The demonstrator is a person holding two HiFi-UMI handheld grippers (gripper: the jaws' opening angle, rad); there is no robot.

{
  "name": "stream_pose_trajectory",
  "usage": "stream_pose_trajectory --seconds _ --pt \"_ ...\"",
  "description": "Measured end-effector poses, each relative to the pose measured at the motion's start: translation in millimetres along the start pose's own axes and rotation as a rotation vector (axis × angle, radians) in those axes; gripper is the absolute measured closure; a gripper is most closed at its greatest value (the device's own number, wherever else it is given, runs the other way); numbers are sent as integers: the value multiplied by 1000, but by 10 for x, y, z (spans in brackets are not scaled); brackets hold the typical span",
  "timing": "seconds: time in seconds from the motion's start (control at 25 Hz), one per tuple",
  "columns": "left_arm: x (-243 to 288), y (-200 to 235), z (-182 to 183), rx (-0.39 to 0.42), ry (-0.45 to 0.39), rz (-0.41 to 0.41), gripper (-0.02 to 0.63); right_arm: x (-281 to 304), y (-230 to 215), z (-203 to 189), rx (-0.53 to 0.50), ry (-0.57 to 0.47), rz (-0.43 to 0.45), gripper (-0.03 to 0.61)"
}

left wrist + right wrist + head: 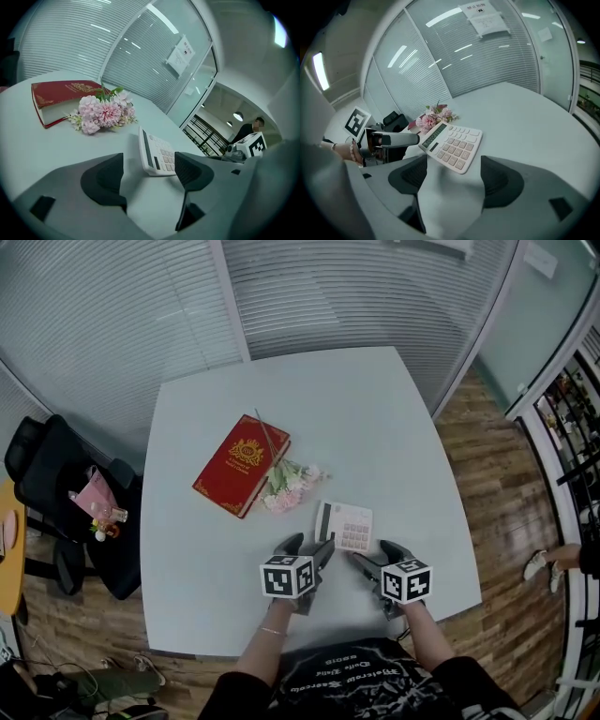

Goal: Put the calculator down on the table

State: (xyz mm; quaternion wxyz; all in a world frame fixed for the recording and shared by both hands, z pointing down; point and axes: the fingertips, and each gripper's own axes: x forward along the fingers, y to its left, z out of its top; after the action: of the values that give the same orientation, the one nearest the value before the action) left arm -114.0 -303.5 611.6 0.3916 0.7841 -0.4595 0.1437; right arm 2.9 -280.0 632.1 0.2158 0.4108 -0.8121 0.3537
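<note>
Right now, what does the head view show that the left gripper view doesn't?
Only the head view: the brown wooden floor and the person's bare forearms. Only the left gripper view: a lit round ceiling lamp. Both: the red hardcover book, the pink flower bunch and the white calculator lying on the pale grey table.

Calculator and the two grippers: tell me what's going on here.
A person stands at the near edge of a pale table with a two-jaw gripper in each hand. The calculator lies on the table, just beyond the tips of the left gripper and the right gripper. Both grippers have their jaws apart with nothing between the pads, so neither holds it. Further back are a bunch of pink flowers and a red book.
</note>
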Motion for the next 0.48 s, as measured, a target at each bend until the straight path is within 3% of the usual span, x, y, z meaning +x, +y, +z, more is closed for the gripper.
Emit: stream_pose_trajectory --seconds 0.24,0.48 --pt "-351 -148 -154 89 -14 -32 267 -296 189 120 -76 -101 -25 230" --pt "-749 -239 -290 155 -77 -11 267 -556 485 114 -161 -167 -22 230"
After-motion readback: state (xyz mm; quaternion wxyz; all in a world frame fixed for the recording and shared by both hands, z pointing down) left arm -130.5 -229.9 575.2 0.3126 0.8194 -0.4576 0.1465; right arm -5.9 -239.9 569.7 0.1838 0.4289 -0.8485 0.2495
